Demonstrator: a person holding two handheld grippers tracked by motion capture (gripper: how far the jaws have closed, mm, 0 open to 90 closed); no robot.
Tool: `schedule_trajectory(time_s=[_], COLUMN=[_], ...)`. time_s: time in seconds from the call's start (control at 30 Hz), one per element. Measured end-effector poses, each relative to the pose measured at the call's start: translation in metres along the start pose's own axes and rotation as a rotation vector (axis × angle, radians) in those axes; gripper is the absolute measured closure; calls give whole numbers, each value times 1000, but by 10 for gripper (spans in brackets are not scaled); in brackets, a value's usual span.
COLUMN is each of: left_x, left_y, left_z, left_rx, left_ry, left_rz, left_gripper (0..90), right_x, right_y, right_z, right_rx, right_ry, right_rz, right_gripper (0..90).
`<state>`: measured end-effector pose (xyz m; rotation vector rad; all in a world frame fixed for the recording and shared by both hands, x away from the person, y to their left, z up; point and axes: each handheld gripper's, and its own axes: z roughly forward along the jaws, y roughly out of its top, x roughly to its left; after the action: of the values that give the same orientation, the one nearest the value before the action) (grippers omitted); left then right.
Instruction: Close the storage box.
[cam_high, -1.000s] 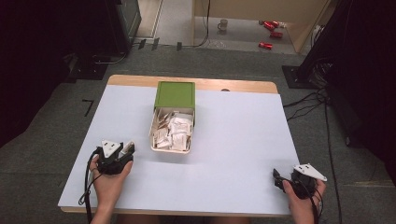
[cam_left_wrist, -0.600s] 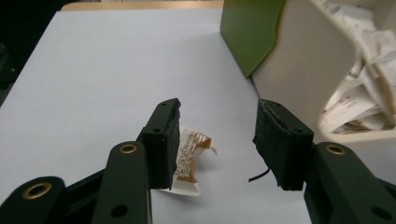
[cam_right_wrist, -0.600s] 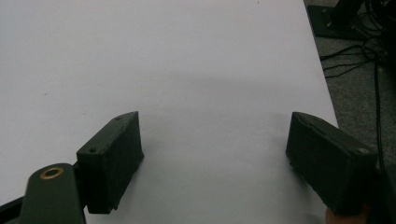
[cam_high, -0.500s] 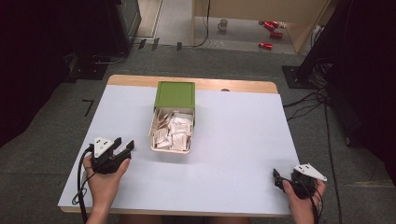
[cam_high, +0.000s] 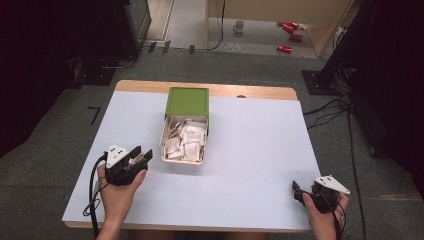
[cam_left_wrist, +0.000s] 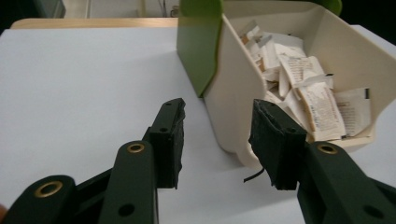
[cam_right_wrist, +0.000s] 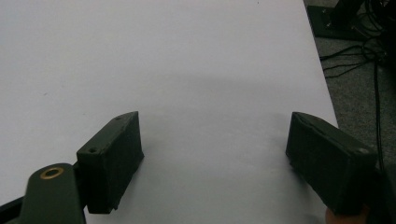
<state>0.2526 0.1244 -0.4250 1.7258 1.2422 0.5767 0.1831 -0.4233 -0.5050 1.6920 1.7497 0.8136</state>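
Two grippers released: left gripper (cam_high: 141, 156) at lower left, jaws apart just beside cream box (cam_high: 184, 156) of paper sachets (cam_high: 187, 138), centre frame; right gripper (cam_high: 298, 192) lower right. Risk: shoving box across surface (cam_high: 260, 150), spilling sachets.

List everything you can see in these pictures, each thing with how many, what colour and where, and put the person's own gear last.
table: one, white top with a wooden edge, centre of the high view.
box: one, cream, open, on the table's middle.
lid: one, green, at the box's far end.
paper packets: many, white, piled inside the box.
mug: one, pale, on the floor beyond the table.
red things: a few, on the floor at the far right, too small to identify.
left gripper: one, black, open, just short of the box's near corner.
right gripper: one, black, open, over bare table at the near right.
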Motion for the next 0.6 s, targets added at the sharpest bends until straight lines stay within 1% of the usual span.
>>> schedule_trajectory(time_s=[0.1,0.23,0.37,0.47,0.53,0.57,0.6], left_x=[-4,-10,-14,-17,-20,-21,-22], left_y=[-1,-2,1,2,1,0,0], left_z=[4,9,13,16,20,22,24], left_rx=[7,21,21,25,34,42,51], left_ry=[-29,-50,-50,-52,-40,-27,-22], left_rz=[6,22,22,35,39,40,39], left_gripper=[581,608,652,684,700,708,733], right_x=[0,0,0,0,0,0,0], right_y=[0,0,0,0,0,0,0], right_z=[0,0,0,0,0,0,0], right_rx=[0,0,0,0,0,0,0], right_ry=[0,0,0,0,0,0,0], right_rz=[1,1,0,1,0,0,0], right_gripper=[178,178,178,178,178,178,178])
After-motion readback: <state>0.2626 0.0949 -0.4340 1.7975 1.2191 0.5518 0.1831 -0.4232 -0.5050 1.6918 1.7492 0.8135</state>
